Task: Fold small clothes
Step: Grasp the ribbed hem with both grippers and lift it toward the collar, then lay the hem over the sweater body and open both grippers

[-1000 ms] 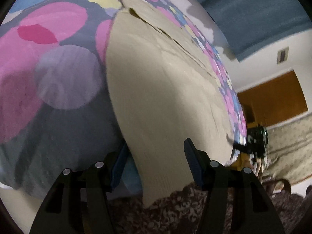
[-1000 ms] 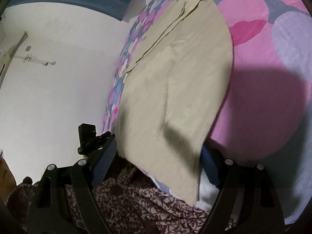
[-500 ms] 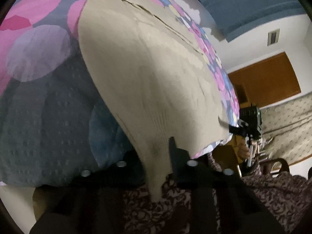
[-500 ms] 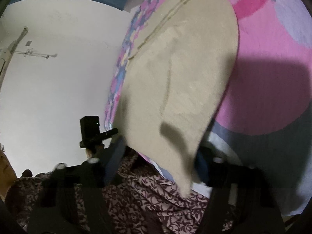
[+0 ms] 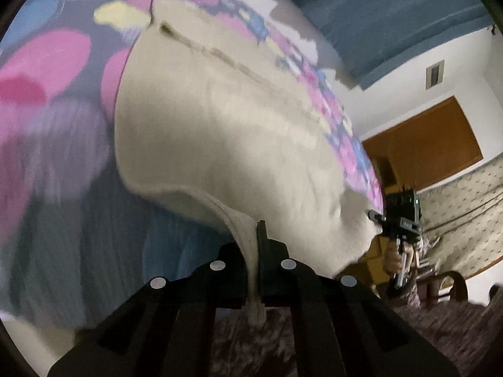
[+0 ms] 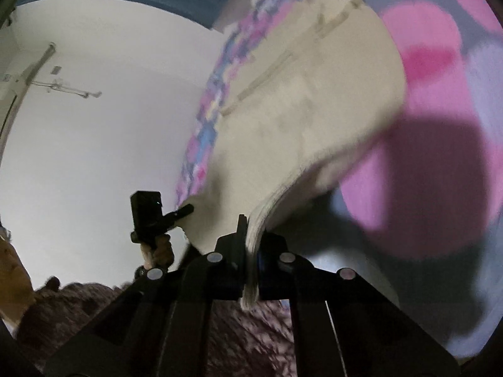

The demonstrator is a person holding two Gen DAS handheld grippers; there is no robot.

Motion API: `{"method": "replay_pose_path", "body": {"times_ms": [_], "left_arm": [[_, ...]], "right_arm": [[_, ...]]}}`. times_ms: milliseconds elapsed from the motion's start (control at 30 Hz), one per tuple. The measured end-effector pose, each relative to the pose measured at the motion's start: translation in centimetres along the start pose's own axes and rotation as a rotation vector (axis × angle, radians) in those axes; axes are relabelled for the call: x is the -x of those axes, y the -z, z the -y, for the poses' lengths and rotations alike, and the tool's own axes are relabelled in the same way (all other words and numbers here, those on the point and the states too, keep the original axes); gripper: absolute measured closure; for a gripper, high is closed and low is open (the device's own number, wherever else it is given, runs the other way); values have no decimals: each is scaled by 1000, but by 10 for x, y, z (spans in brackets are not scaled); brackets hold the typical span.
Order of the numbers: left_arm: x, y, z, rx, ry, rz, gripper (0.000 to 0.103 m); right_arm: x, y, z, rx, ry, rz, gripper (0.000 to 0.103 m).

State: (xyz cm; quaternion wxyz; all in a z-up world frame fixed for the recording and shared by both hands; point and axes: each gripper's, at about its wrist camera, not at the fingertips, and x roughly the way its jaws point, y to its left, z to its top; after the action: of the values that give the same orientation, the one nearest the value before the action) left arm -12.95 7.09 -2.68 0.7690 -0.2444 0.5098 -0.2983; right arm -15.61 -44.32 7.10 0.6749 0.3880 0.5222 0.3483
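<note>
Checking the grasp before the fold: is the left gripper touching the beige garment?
Touching. The left wrist view shows the left gripper with jaws shut on the beige garment, its near edge pinched between them.

A home bedroom: spotted bedspread (image 5: 47, 100), blue curtain (image 5: 393, 15), patterned carpet (image 5: 465, 213)

The beige garment (image 5: 226, 138) is matt knitted cloth, finely ribbed along its hem. Under it, the bedspread (image 5: 56, 100) is soft printed cloth with a dull finish and a faint dimpled texture. The left gripper (image 5: 254, 251) and right gripper (image 6: 250, 245) look like matt black plastic, studded with small shiny metal screw heads. The door (image 5: 421, 144) is smooth brown wood, and the wall (image 6: 103, 157) is plain matt white.
</note>
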Motion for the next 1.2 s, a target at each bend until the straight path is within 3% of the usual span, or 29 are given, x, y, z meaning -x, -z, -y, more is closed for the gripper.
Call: {"method": "replay_pose_path", "body": {"times_ms": [233,400,533,700,733,900,1000,1200], "left_arm": [[-2,-73,-6,3,25,119,98],[-27,-127,-39,73,10,159,98],[-47,-149,-55,75,-32,152,98],[-55,-158,-55,43,-55,129,93],[-51,-158,-55,45,-45,130,91],[-17,-156,-57,24,-46,215,53],[-10,-161,-66,21,-63,224,53],[-27,-172,-75,2,-75,155,53]], "right_arm": [[-2,-81,-4,9,-58,106,98],[-28,-137,35,-95,-106,132,98],[-51,-162,73,-188,-88,143,98],[-62,-170,103,-261,-46,146,91],[-62,-170,104,-261,-54,145,85],[-43,-174,83,-144,1,172,51],[-40,-178,70,-51,87,160,49],[-59,-190,72,-6,143,95,49]]}}
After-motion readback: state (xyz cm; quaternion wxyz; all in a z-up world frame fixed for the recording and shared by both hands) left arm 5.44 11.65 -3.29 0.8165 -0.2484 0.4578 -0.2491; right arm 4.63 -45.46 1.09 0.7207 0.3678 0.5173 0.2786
